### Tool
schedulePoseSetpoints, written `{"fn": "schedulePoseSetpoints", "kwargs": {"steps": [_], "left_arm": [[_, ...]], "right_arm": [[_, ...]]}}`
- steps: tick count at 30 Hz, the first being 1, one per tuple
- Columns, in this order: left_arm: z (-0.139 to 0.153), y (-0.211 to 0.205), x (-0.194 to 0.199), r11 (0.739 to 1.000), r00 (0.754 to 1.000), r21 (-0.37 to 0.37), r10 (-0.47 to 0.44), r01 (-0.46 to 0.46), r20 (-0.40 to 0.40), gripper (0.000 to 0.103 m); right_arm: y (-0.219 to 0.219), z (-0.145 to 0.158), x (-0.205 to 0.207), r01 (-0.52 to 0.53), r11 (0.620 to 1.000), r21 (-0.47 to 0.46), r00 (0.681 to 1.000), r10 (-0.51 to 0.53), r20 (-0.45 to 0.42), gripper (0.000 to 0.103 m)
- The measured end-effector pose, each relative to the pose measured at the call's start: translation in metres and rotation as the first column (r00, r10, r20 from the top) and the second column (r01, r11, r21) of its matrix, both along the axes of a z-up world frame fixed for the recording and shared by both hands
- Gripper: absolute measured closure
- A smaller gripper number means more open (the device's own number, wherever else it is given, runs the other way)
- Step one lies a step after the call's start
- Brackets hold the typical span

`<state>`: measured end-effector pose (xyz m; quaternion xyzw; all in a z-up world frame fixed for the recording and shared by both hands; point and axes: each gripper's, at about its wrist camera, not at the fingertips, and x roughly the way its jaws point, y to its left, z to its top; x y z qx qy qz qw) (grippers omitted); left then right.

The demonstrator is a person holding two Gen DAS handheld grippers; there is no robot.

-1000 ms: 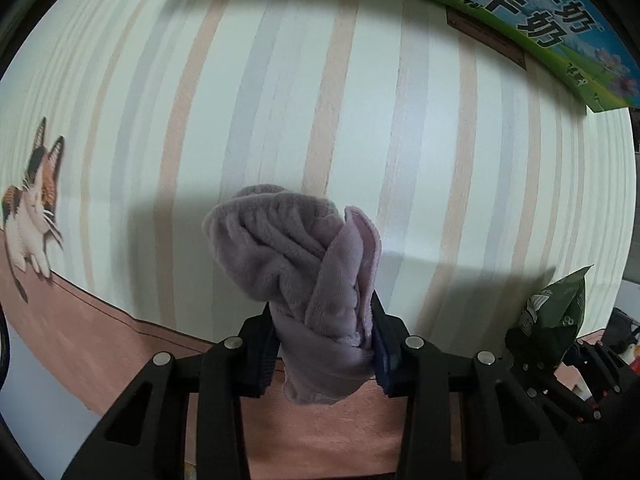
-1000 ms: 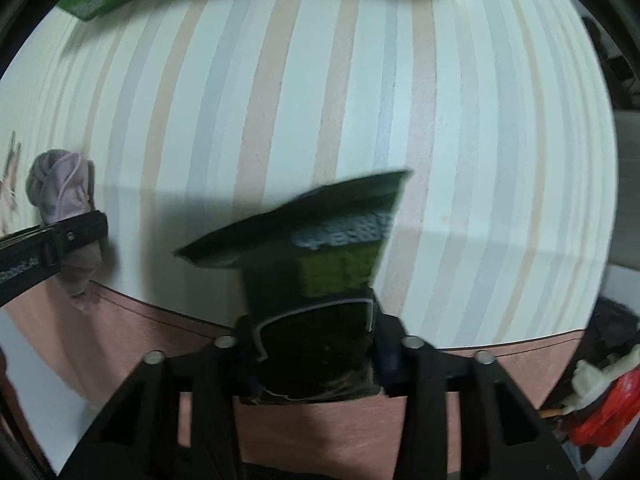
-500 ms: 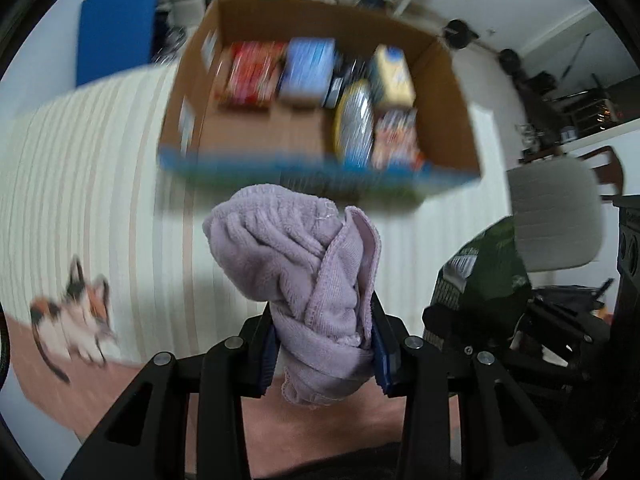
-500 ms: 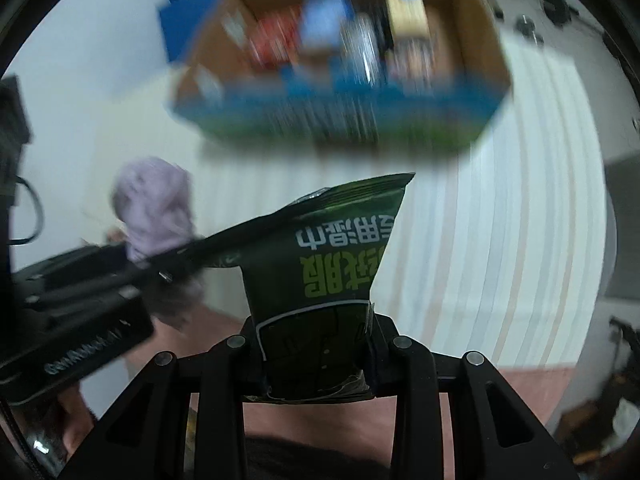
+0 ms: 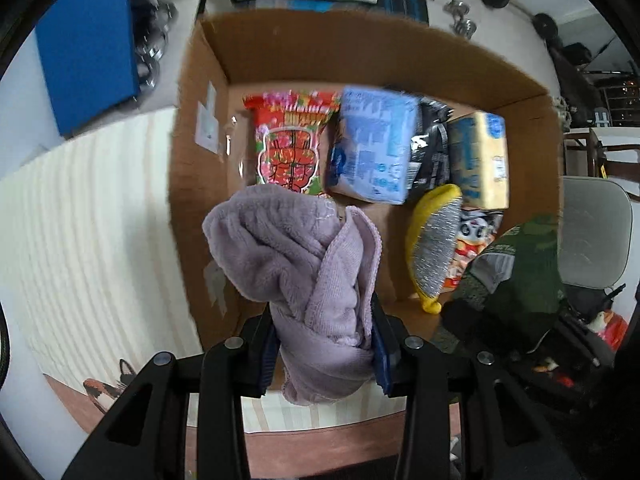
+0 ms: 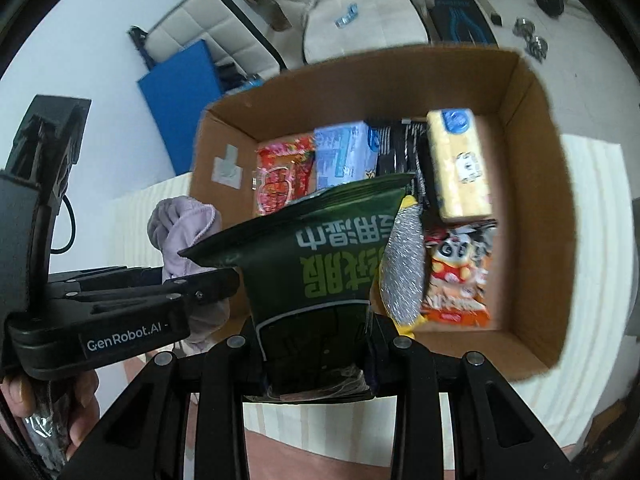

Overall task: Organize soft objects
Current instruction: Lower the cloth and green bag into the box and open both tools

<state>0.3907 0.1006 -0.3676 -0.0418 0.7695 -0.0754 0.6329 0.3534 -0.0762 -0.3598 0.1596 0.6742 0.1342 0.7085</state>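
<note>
Above an open cardboard box of packaged goods, the left hand-held gripper pinched a lilac towel; the right hand-held gripper pinched a dark green snack bag.

"GenRobot.AI" stands in white letters on the black body of the left gripper, and large green and white Chinese characters, seen upside down, stand on the dark green snack bag.
</note>
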Motion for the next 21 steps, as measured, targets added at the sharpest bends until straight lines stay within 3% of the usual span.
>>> {"fn": "schedulePoseSetpoints", "kwargs": {"steps": [4, 11, 16, 21], "left_arm": [[-0.027, 0.005, 0.007, 1.000, 0.998, -0.010, 0.019, -0.020, -0.061, 0.068], [-0.067, 0.019, 0.005, 0.998, 0.984, 0.047, 0.058, -0.050, -0.167, 0.065], [-0.064, 0.020, 0.007, 0.997, 0.986, 0.060, 0.061, -0.052, -0.153, 0.059], [-0.058, 0.018, 0.006, 0.997, 0.989, 0.060, 0.052, -0.044, -0.141, 0.047]], "right_arm": [[0.009, -0.035, 0.009, 0.008, 1.000, 0.004, 0.998, -0.008, -0.060, 0.067], [0.026, -0.080, 0.022, -0.023, 0.998, -0.050, 0.990, 0.016, -0.137, 0.064], [0.023, -0.088, 0.028, -0.016, 0.994, -0.105, 0.987, -0.001, -0.160, 0.036], [0.021, -0.079, 0.025, -0.042, 0.991, -0.130, 0.988, 0.022, -0.150, 0.030]]}}
